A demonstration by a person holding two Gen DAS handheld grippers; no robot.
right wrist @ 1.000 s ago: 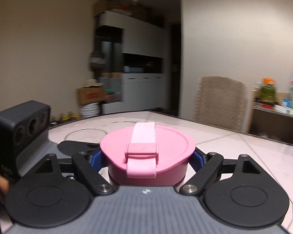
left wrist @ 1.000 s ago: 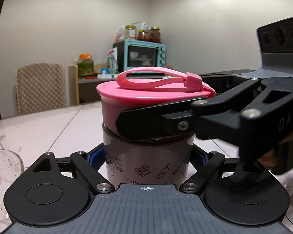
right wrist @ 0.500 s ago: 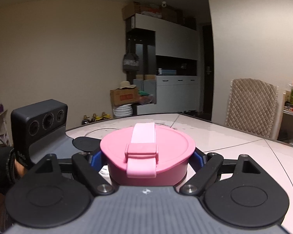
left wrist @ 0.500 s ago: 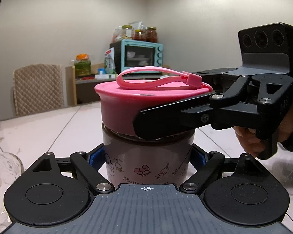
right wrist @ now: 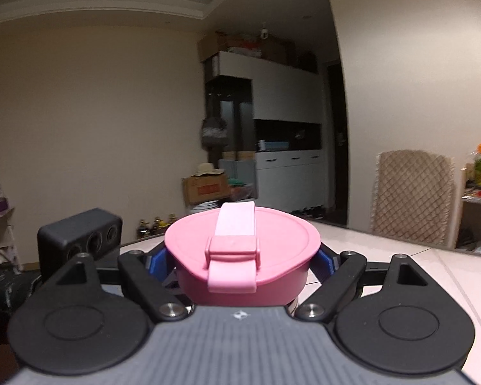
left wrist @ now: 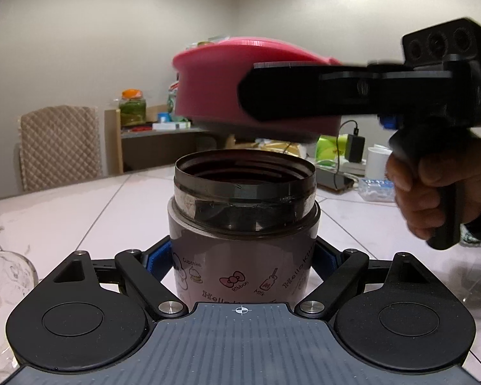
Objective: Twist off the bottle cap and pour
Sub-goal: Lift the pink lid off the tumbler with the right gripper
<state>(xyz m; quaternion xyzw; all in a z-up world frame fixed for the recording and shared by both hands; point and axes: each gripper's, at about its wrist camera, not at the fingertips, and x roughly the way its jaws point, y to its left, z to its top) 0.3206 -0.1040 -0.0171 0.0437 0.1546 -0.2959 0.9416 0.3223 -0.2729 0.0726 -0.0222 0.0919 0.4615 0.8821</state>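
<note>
A white tiled table (left wrist: 80,211) stands in a plain room with a padded chair (left wrist: 57,147) behind. The left gripper (left wrist: 243,260) squeezes the jar (left wrist: 240,256); the right gripper (right wrist: 243,263) squeezes the pink lid (right wrist: 240,240), lifted clear above.

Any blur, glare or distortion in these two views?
Left wrist view: the pink lid and right gripper are motion-smeared, the jar sharp, and the fisheye darkens the corners. Right wrist view: dim and soft, walls bowed, no glare.

Each gripper is black, with two big round discs, silver screws (left wrist: 170,307), blue pads on the fingers (left wrist: 157,261) and a grey ribbed base (left wrist: 240,346). A dark sleeve (right wrist: 3,288) shows.
</note>
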